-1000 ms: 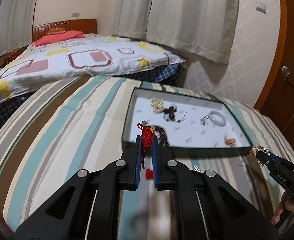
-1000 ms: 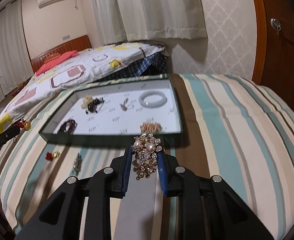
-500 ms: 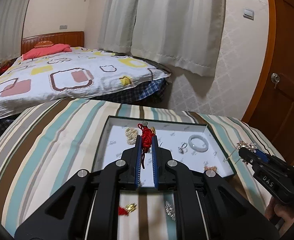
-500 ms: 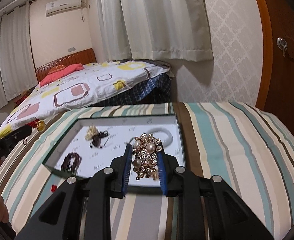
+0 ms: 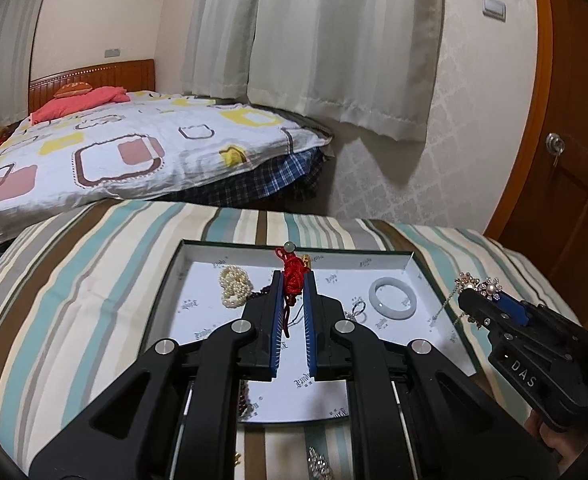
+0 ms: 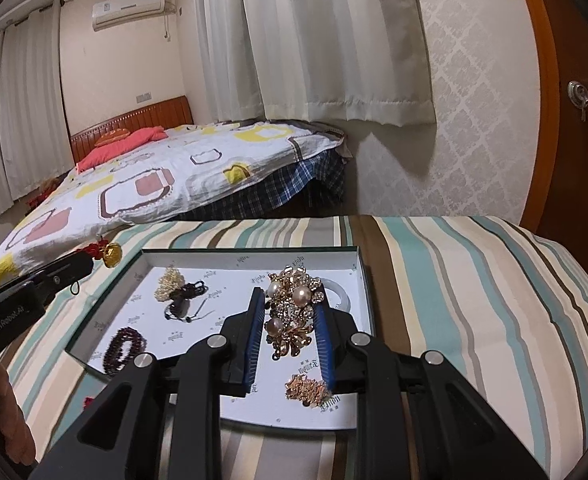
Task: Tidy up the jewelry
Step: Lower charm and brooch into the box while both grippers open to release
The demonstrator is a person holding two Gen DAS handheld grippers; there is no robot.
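A white-lined jewelry tray lies on the striped bed. My left gripper is shut on a red knotted charm with a gold piece, held above the tray; it also shows in the right wrist view. My right gripper is shut on a gold and pearl brooch, held over the tray's right part; the brooch also shows in the left wrist view. In the tray lie a pearl strand, a white bangle, a dark bead bracelet and a gold chain.
Loose pieces lie on the bedspread in front of the tray: a sparkly item and a red bit. A second bed stands behind, curtains at the back, a wooden door to the right.
Both grippers have risen and moved forward over the tray, each still holding its piece. The tray now sits lower and closer under the fingers.
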